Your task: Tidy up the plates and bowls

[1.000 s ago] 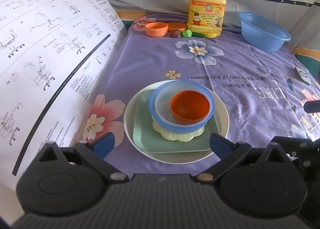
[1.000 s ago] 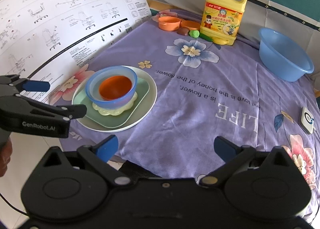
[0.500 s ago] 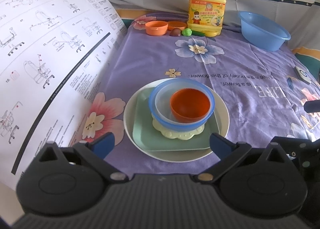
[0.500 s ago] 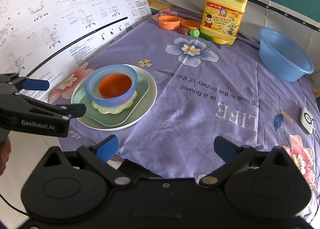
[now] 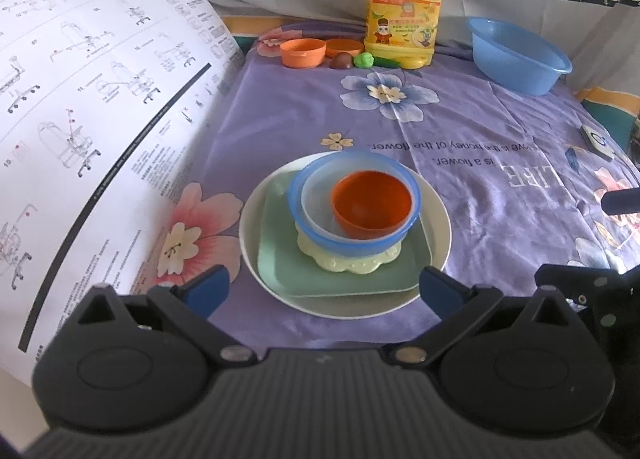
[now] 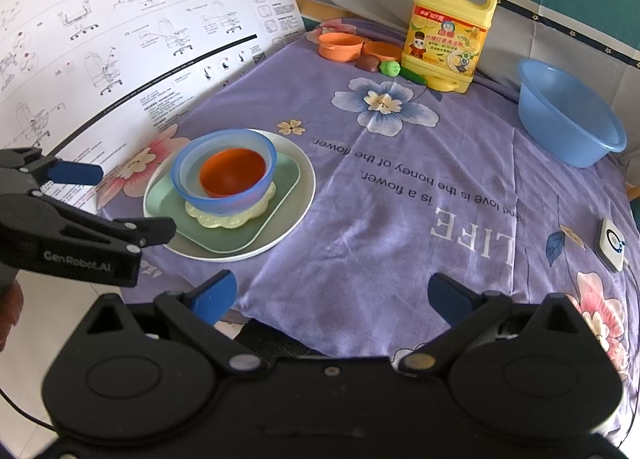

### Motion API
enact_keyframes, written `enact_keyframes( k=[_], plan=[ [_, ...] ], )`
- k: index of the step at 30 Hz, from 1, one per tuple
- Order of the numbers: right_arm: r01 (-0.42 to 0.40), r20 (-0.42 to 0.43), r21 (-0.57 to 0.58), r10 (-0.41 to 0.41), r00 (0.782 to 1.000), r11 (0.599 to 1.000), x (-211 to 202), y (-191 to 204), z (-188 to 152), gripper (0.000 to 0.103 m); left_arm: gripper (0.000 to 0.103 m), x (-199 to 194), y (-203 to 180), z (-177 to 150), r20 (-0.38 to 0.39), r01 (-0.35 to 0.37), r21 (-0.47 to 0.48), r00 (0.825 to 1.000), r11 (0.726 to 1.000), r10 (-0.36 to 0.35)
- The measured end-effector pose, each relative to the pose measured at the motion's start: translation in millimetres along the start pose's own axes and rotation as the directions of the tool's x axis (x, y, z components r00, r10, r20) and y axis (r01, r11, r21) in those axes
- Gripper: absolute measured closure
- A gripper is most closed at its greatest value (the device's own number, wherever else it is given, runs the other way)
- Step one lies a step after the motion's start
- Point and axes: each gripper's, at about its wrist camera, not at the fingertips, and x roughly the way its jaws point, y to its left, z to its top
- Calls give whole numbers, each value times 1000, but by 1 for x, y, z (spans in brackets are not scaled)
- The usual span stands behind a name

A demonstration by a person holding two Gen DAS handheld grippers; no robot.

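A stack stands on the purple cloth: a white round plate, a green square plate, a pale yellow flower-shaped dish, a blue bowl and an orange bowl inside it. The stack also shows in the right wrist view, with the orange bowl on top. My left gripper is open and empty, just in front of the stack; it also shows in the right wrist view. My right gripper is open and empty, near the table's front edge.
A yellow detergent jug, a small orange cup, toy vegetables and a blue basin stand at the back. A large instruction sheet rises at the left. A small white device lies at the right.
Both grippers have shifted very slightly; the stack sits a touch higher in the left wrist view. Nothing was grasped or released.
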Motion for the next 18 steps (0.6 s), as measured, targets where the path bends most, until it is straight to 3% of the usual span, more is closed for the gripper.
enact_keyframes(
  k=[18],
  plan=[
    [2,2,-9,-2,1000,1000,-2,-4,0,0,0,-6,1,-1,5,-12,23,1000,1000,11]
  ],
)
